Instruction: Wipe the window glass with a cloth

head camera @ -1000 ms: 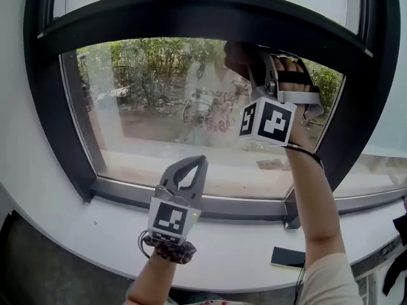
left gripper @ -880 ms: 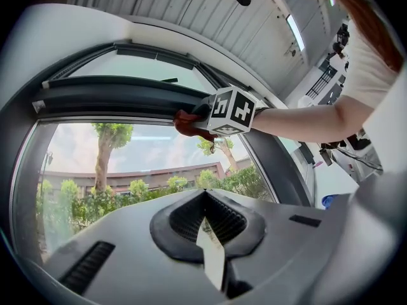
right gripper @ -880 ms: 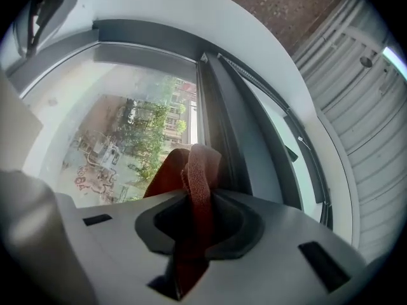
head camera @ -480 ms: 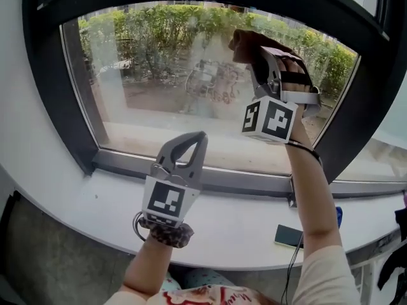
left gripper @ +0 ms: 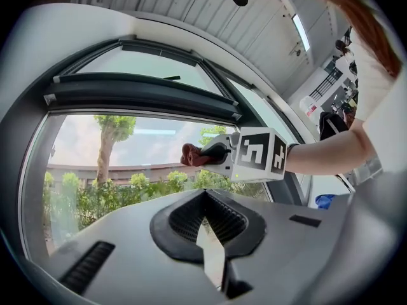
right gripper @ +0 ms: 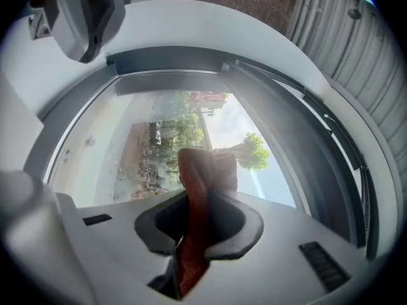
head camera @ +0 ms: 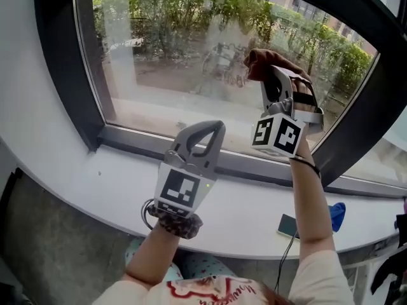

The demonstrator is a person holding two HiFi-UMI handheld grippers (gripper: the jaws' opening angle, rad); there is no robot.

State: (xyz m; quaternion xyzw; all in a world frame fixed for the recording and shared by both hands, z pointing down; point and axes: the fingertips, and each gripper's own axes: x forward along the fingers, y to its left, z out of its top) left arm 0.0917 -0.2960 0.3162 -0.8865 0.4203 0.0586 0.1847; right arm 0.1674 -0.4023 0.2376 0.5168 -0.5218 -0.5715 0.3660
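- The right gripper [head camera: 272, 75] was clenched on a reddish-brown cloth [right gripper: 196, 183], bunched into folds, with its crumpled end poking past the jaws.
- The cloth was up at the window glass [head camera: 184, 56], toward its right side.
- The left gripper [head camera: 202, 135] had its jaws pressed together on nothing.

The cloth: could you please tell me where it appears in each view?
Head view: cloth upper right of centre, at the right hand-held gripper tip.
Left gripper view: just above centre, left of that gripper.
Right gripper view: centre, clamped between the jaws.
Shared landmark: the dark window frame.
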